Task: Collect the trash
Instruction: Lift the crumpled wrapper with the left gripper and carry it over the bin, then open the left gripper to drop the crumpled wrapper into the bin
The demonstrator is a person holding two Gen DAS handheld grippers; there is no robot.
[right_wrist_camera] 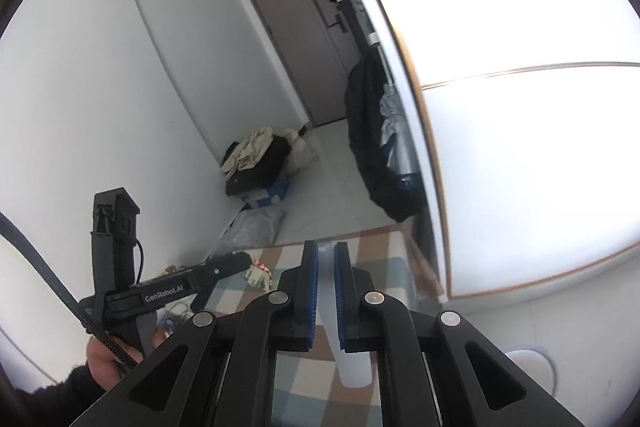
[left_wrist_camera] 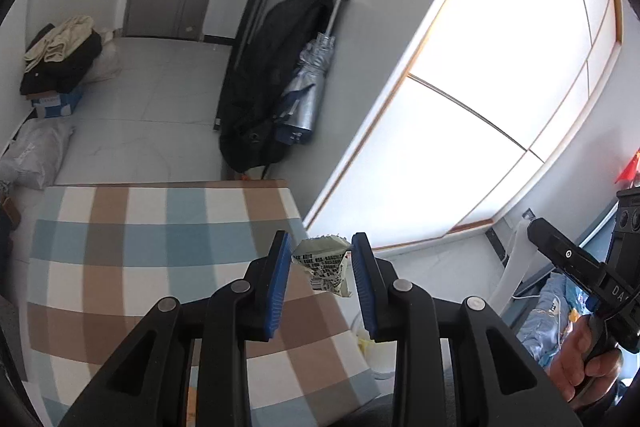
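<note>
My left gripper [left_wrist_camera: 322, 247] is shut on a crumpled printed wrapper [left_wrist_camera: 324, 267] and holds it in the air above the right edge of a checked tabletop [left_wrist_camera: 140, 259]. In the right wrist view the left gripper [right_wrist_camera: 256, 269] shows at the lower left with the wrapper [right_wrist_camera: 260, 275] at its tip. My right gripper [right_wrist_camera: 326, 251] is shut on a pale, translucent white strip or bag [right_wrist_camera: 348, 355] that hangs down between the blue pads [right_wrist_camera: 312, 291]. The right gripper's body shows at the right edge of the left wrist view [left_wrist_camera: 568, 255].
A black bag [left_wrist_camera: 272, 79] and a folded silver umbrella [left_wrist_camera: 308, 87] hang on the wall beside a bright window [left_wrist_camera: 500, 67]. Piled clothes on a box [left_wrist_camera: 60, 63] and a plastic bag [left_wrist_camera: 32, 155] lie on the floor. A white round bin [right_wrist_camera: 528, 367] stands below right.
</note>
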